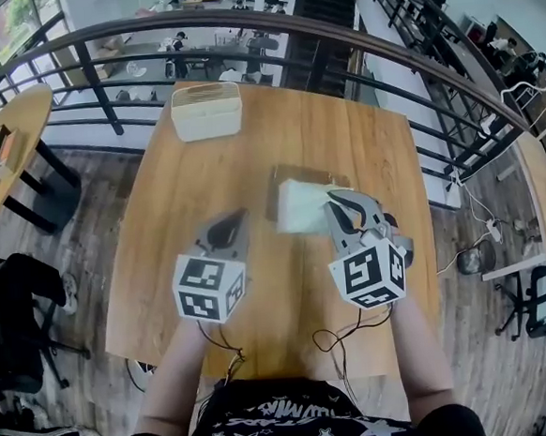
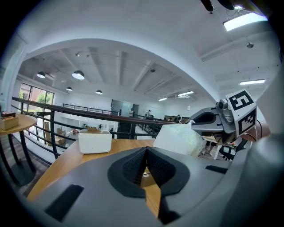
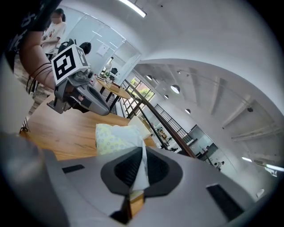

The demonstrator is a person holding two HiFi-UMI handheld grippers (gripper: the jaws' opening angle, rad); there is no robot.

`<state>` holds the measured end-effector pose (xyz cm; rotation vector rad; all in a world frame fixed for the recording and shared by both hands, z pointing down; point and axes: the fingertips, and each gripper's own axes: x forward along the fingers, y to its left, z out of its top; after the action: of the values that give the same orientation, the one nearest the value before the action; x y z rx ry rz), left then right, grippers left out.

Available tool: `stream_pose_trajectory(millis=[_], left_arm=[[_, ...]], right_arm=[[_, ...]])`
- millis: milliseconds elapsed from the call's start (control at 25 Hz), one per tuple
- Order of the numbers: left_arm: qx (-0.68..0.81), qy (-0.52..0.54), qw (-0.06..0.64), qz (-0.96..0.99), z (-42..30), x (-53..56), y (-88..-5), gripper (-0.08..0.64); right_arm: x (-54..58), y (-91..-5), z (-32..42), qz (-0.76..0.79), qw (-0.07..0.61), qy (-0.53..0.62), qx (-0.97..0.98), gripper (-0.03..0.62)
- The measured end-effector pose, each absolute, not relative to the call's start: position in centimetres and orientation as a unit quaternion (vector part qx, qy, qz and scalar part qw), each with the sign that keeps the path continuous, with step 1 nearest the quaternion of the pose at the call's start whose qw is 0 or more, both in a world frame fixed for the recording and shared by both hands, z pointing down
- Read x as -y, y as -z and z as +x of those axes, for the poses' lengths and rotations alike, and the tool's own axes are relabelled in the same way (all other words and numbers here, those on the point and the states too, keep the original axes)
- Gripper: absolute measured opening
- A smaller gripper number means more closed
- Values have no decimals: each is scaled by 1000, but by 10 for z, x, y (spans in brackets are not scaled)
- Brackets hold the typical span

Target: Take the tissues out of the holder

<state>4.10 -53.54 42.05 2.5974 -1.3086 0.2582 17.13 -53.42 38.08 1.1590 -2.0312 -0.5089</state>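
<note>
Left gripper (image 2: 145,153): jaws closed tip to tip with nothing between them, poised above the wood-grain bench (image 1: 196,190). At the bench's far edge stands the holder (image 1: 206,111), a smooth, white, round-cornered box, well apart from the tissues. Tissues (image 1: 300,205): a soft, pillowy pack in thin, pale-patterned wrap, held over mid-bench by the right gripper (image 3: 141,164), whose jaws are pinched tight on a thin fold of that wrap. Judgement: removal looks done and the carry is in hand; the next move calls for a gentle set-down on bare bench before release, as so slim a fold could slip.
</note>
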Motion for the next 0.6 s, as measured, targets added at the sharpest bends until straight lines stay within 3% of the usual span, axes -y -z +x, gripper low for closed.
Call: stream_pose_trajectory(millis=[600], left_arm=[[380, -109, 125, 910, 43, 406, -447, 6]], right_arm=[[378, -410, 164, 505, 355, 132, 776, 20]])
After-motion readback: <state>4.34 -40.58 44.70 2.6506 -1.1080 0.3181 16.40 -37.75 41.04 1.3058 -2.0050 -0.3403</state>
